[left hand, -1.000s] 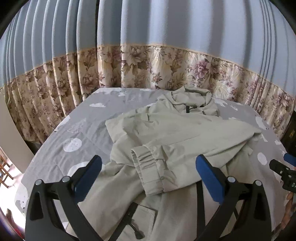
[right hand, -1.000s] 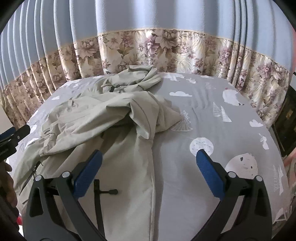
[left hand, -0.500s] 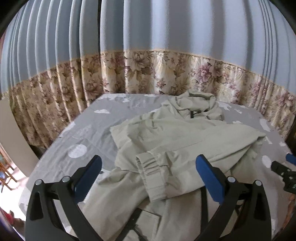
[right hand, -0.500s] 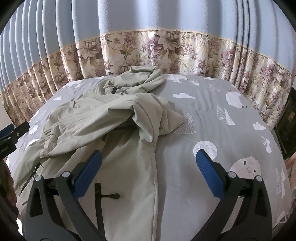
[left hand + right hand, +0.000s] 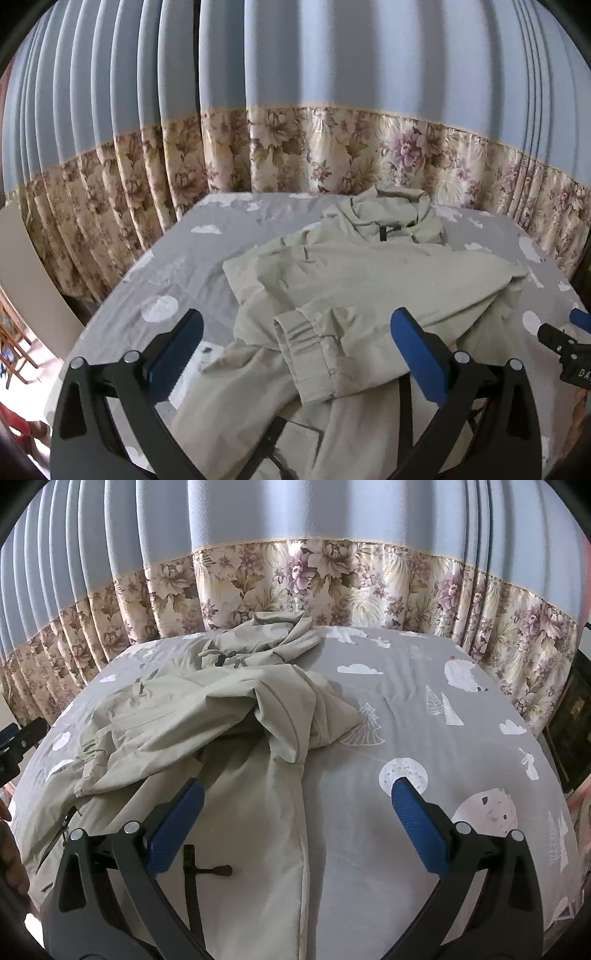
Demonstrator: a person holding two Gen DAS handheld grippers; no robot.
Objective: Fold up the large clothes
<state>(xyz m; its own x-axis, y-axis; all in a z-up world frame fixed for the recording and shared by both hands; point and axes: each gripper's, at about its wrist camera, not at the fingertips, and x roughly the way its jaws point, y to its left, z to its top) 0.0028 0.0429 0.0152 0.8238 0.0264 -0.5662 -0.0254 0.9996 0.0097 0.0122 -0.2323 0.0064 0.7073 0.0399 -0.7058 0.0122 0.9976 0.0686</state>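
Left wrist view: khaki jacket (image 5: pixel 369 291) sprawls centre frame on grey sheet (image 5: pixel 184 266), sleeve cuff (image 5: pixel 310 354) across body; left gripper (image 5: pixel 295 347) & right gripper (image 5: pixel 295 823) both wide open, empty; fabric likely soft, light, slippery — grab at cuff/hem.

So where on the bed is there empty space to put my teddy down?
The grey sheet is bare on the right of the jacket, out to the flowery curtain. A smaller bare patch lies on its left. The middle is crowded with bunched jacket.
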